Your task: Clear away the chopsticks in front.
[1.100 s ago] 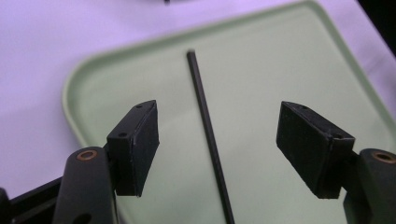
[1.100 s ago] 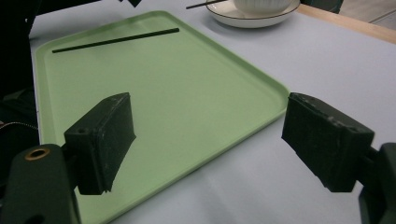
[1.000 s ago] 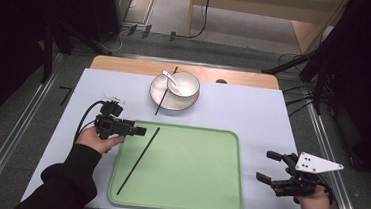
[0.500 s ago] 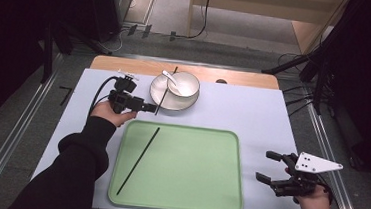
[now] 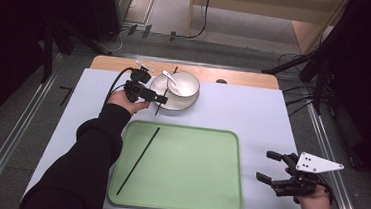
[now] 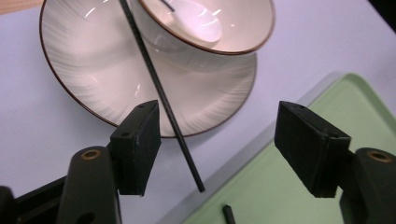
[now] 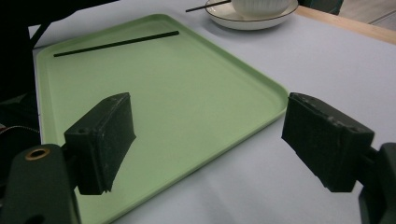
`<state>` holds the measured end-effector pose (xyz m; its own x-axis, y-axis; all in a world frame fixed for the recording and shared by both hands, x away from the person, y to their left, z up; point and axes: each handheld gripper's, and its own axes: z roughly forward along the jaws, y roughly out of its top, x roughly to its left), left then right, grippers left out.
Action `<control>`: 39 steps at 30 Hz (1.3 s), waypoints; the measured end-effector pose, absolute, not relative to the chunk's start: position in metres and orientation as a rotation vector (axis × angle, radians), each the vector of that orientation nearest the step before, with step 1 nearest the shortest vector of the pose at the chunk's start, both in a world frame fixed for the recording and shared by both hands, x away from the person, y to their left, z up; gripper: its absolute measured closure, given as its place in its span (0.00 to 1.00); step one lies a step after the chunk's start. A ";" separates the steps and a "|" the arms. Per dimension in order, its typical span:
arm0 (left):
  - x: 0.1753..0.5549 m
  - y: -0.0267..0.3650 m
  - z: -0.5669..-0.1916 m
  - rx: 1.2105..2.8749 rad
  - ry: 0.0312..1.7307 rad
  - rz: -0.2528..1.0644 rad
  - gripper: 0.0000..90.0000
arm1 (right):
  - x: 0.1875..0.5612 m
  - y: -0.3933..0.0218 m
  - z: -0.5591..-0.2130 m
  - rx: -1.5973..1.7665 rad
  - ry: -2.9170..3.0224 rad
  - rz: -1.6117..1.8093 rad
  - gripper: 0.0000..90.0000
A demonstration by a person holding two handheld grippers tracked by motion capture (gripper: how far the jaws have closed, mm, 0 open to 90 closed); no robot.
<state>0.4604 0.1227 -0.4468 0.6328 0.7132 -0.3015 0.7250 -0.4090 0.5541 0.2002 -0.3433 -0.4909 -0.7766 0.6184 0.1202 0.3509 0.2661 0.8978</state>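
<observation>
A white bowl [image 5: 184,83] with a spoon [image 5: 169,77] sits on a plate [image 5: 173,102] at the table's far side. One black chopstick [image 5: 157,111] leans across the plate's left rim. My left gripper [image 5: 160,99] is open at its near end. The jaws have just been closing a little. The chopstick [image 6: 161,93] lies between them close to the left jaw, and the pads are not pressing on it. A second chopstick [image 5: 139,160] lies on the green tray [image 5: 193,175]. My right gripper [image 5: 265,165] stands open and holds nothing, to the right of the tray [image 7: 187,93].
A bare wooden strip [image 5: 236,77] runs along the table's far edge behind the plate. White tabletop lies between tray and plate and to the right of the tray. The person's dark left sleeve [image 5: 88,162] reaches along the tray's left side.
My left gripper has moved from the tray's upper left edge away to the plate, leaving one chopstick on the tray. The right gripper has stayed where it was.
</observation>
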 end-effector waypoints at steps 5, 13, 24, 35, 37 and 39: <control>0.478 0.117 -0.461 2.200 1.175 -0.013 0.39 | 0.200 -0.343 -0.491 0.894 2.291 1.520 0.19; 0.492 0.112 -0.478 2.176 1.239 -0.008 0.49 | 0.200 -0.345 -0.492 0.899 2.283 1.528 0.19; 0.495 0.103 -0.490 2.203 1.326 -0.012 0.82 | 0.201 -0.345 -0.492 0.897 2.282 1.526 0.20; 0.496 0.103 -0.491 2.163 1.434 0.007 0.95 | 0.200 -0.346 -0.491 0.900 2.278 1.533 0.20; 0.495 0.104 -0.490 2.168 1.444 0.022 0.96 | 0.201 -0.346 -0.491 0.897 2.277 1.534 0.20; 0.495 0.104 -0.489 2.163 1.451 0.023 0.96 | 0.201 -0.346 -0.491 0.900 2.278 1.534 0.20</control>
<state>0.4952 0.1037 -0.4887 0.4229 0.8648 -0.2708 0.8556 -0.2825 0.4338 0.2005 -0.3457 -0.4912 -0.7777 0.6152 0.1293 0.3513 0.2547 0.9009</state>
